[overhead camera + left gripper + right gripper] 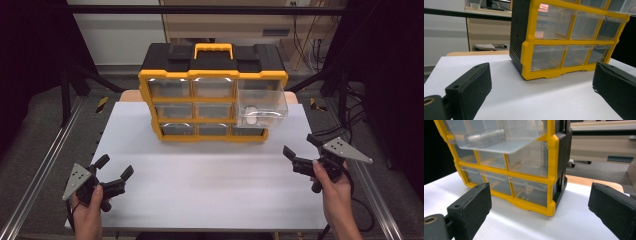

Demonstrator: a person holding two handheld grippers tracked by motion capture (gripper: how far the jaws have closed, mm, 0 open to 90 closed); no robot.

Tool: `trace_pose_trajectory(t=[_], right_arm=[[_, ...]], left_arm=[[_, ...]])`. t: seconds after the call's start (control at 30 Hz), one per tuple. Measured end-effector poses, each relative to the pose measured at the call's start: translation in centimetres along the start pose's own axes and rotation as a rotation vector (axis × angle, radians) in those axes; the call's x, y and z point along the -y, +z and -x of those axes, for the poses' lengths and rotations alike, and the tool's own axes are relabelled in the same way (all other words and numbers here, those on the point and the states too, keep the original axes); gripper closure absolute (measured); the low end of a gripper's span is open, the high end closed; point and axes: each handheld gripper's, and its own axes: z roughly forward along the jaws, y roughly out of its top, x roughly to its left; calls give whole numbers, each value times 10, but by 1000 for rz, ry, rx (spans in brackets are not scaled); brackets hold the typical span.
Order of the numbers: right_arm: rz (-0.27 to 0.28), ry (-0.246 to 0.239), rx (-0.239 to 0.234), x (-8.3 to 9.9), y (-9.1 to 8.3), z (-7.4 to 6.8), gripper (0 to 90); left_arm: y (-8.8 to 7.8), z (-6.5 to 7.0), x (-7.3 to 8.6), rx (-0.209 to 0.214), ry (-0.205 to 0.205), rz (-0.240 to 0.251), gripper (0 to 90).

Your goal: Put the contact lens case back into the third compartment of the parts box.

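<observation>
Bench: white bench (200, 185) top, near edge at 6 o'clock, left and right edges running beside metal rails (35, 175); a strip of wood shows past its far edge at 12 o'clock.
Organizer: a yellow and black drawer organizer (212, 67) stands upright at 12 o'clock, toward the far edge, with a yellow carry handle (213, 50) on top and three rows of three clear drawers.
Open drawer: the top drawer at the organizer's 3 o'clock side (262, 102) is pulled out, overhanging the rows below; a small pale item (251, 114) lies inside, too blurred to identify.
Left gripper: left gripper (114, 167) at 7 o'clock, held in the left hand (90, 210), released, jaws spread wide with nothing between them; in the left gripper view its pads (471, 87) frame the organizer's lower left corner.
Right gripper: right gripper (300, 145) at 4 o'clock near the bench's right edge, held in the right hand (335, 192), also released and empty; in the right gripper view the pulled-out drawer hangs above and ahead of the jaws.
Open room: a broad bare stretch of bench lies between the two grippers and the organizer's front; both grippers are well apart from it and from each other.
</observation>
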Motion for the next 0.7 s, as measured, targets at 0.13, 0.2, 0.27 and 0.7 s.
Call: trace_pose_trajectory(t=[0.13,0.2,0.27,0.7], right_arm=[[-8,-7,0,9,1,1,51],[-12,2,-2,14,1,1,51],[-13,1,1,18,2,1,52],[-27,11,-9,40,5,-2,50]], left_arm=[[0,0,0,2,1,0,18],[0,0,0,2,0,0,18],[0,0,0,1,1,-1,18],[0,0,0,4,-1,0,17]])
